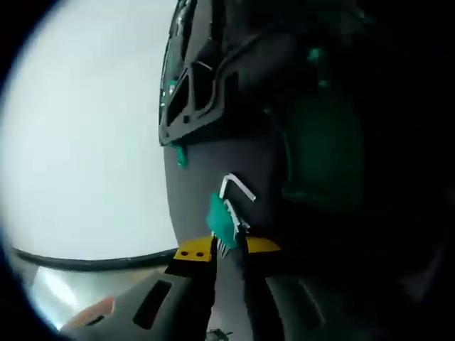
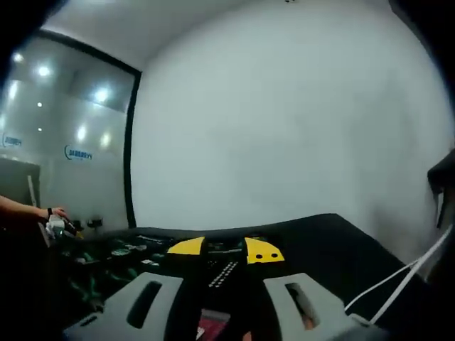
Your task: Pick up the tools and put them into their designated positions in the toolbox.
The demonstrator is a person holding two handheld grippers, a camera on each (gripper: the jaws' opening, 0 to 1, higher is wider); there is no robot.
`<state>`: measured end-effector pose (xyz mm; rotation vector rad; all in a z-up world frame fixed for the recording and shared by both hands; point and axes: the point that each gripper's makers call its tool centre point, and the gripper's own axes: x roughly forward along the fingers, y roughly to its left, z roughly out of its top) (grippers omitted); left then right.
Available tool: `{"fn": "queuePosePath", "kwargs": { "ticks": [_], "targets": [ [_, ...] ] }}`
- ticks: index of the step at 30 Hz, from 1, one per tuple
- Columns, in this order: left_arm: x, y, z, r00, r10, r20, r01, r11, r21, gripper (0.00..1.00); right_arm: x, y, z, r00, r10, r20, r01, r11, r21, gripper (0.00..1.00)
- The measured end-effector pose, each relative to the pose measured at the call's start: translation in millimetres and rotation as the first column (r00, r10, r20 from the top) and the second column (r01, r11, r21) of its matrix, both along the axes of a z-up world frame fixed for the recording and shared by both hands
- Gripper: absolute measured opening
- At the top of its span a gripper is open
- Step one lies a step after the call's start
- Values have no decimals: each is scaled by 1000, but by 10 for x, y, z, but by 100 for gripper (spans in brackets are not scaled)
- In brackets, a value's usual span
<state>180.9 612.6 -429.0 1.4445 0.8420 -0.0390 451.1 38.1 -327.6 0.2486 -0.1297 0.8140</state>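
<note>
In the left gripper view, the toolbox [image 1: 213,85] is seen close up as a dark moulded shell with ribbed recesses; its contents cannot be made out in the shadow, apart from a small green part [image 1: 179,154] at its lower edge. The shell's curved edge is set against a plain white wall [image 1: 85,128], where open room lies. The left gripper [image 1: 226,250] is pressed together on a hex key set [image 1: 229,213], a green holder with silver keys, one bent key standing out above the yellow jaw tips, just beside the dark shell.

In the right gripper view, the right gripper [image 2: 224,250] is spread and holds nothing. Beyond its yellow tips a black table [image 2: 334,241] is seen, with green-handled tools [image 2: 121,252] scattered at its left part. The table's far edge meets a white wall [image 2: 284,121]. A person's hand [image 2: 55,217] is seen at the left. A white cable [image 2: 412,273] crosses at the right.
</note>
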Motion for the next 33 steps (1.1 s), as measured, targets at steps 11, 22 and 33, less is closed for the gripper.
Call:
{"fn": "queuePosePath", "kwargs": {
  "ticks": [11, 22, 33],
  "targets": [
    [225, 79, 261, 994, -33, 104, 29, 999, 37, 32, 16, 10, -8, 1000, 7, -20, -7, 1000, 15, 16],
    [476, 3, 522, 942, -121, 312, 77, 986, 150, 16, 14, 2, -15, 999, 1, -42, 0, 1000, 28, 16],
    [440, 191, 216, 991, -103, -80, 105, 994, 22, 36, -18, 33, 0, 999, 14, -48, -12, 999, 41, 15]
  ]
}}
